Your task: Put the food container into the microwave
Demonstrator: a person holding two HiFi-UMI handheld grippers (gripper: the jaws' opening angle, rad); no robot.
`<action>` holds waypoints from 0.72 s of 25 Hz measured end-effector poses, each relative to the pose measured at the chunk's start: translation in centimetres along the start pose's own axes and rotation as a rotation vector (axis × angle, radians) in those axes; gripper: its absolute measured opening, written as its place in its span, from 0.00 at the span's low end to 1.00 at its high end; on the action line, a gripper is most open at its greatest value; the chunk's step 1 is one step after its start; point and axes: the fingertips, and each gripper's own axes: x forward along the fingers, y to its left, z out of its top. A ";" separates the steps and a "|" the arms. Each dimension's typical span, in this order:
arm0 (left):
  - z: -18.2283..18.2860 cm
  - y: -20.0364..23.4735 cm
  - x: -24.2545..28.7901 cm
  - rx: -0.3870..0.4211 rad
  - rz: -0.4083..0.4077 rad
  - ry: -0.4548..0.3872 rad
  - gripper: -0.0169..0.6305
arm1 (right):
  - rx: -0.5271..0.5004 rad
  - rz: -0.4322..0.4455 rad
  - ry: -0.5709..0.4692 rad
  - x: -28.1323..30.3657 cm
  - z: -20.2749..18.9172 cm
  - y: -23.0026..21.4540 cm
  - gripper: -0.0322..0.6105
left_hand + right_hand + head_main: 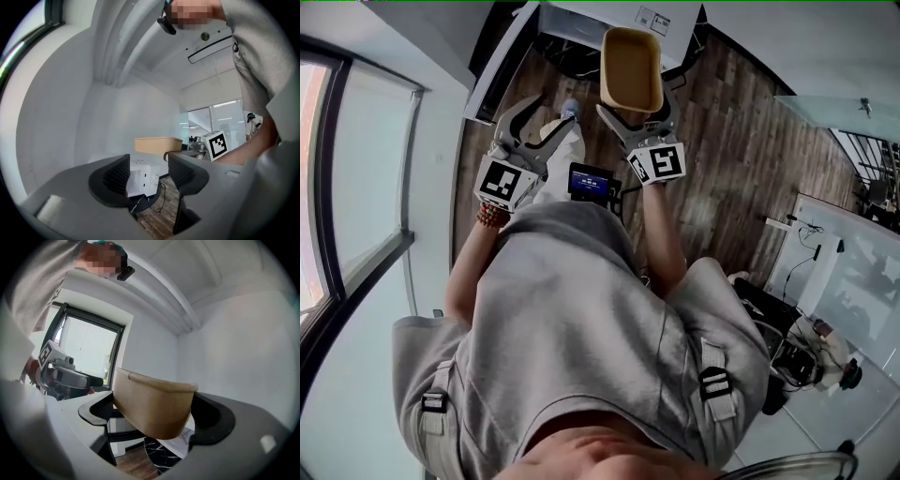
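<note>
A tan, empty food container (632,66) is held out in front of me, clamped between the jaws of my right gripper (639,112). In the right gripper view the container (154,406) fills the gap between the two dark pads and tilts a little. My left gripper (539,122) hangs beside it on the left, open, with nothing between its jaws. The left gripper view looks between its own pads at the white microwave (140,182) on a dark round table (145,201), with the container (158,144) at the same height to the right. The microwave (581,19) sits at the top of the head view.
Dark wooden floor (722,141) lies below. A large window (356,187) runs along the left. A small black device with a lit screen (592,180) hangs at my chest. A white desk with cables (839,253) stands at the right.
</note>
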 end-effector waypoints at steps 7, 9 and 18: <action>-1.2 0.8 0.0 0.028 -0.015 0.034 0.39 | 0.059 -0.027 -0.010 1.1 -3.1 -0.4 0.88; -1.3 1.1 -0.1 0.009 -0.013 0.067 0.39 | 0.062 -0.028 0.002 1.3 -4.0 -0.6 0.88; -2.8 1.2 0.0 -0.011 -0.022 0.115 0.39 | 0.077 -0.001 0.094 2.7 -9.3 -1.0 0.88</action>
